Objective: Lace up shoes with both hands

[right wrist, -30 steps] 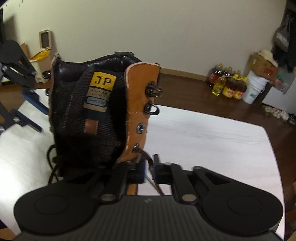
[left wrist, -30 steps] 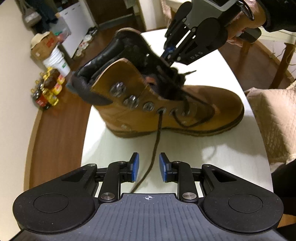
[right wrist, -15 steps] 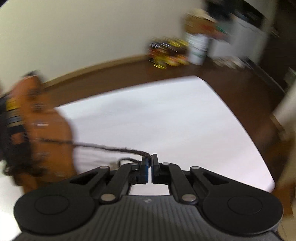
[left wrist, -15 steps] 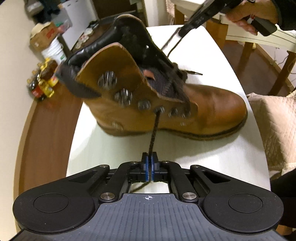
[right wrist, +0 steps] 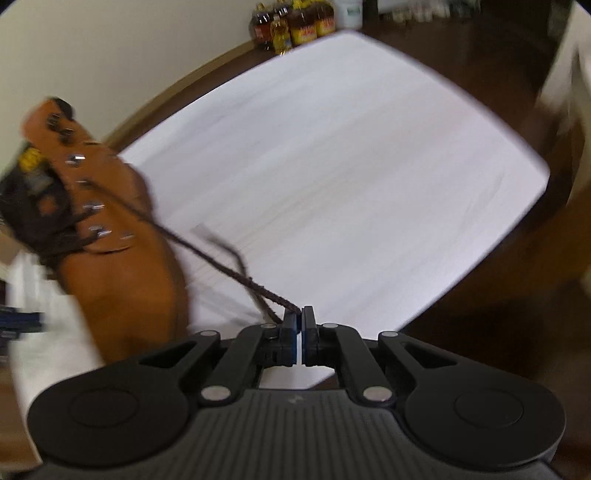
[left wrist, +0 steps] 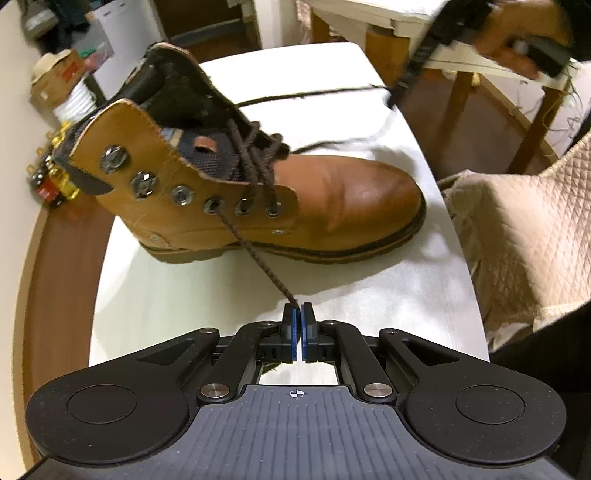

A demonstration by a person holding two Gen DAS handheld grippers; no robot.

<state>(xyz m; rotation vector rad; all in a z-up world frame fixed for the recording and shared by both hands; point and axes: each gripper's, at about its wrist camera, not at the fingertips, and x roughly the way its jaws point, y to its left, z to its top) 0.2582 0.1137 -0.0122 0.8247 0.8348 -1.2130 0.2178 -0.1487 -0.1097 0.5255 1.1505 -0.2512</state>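
A tan leather boot [left wrist: 332,192] stands on the white table [left wrist: 177,295], toe to the right in the left wrist view. A dark brown lace [left wrist: 255,254] runs taut from a near-side eyelet down to my left gripper [left wrist: 297,312], which is shut on it. The other lace end [left wrist: 306,94] stretches across the table toward the blurred right gripper held in a person's hand [left wrist: 517,40] at the top right. In the right wrist view the boot [right wrist: 122,258] is at the left and my right gripper [right wrist: 299,315] is shut on its lace [right wrist: 229,269], pulled tight.
A quilted beige cushion [left wrist: 524,236] lies off the table's right edge. Wooden table legs [left wrist: 458,96] stand behind. Bottles [right wrist: 295,26], a white bucket [left wrist: 79,103] and a cardboard box [left wrist: 55,81] sit on the dark wood floor by the wall.
My left gripper closed on the near lace and drew it back. The right gripper pulled away from the boot's tongue, rolling and dragging its lace taut across the table.
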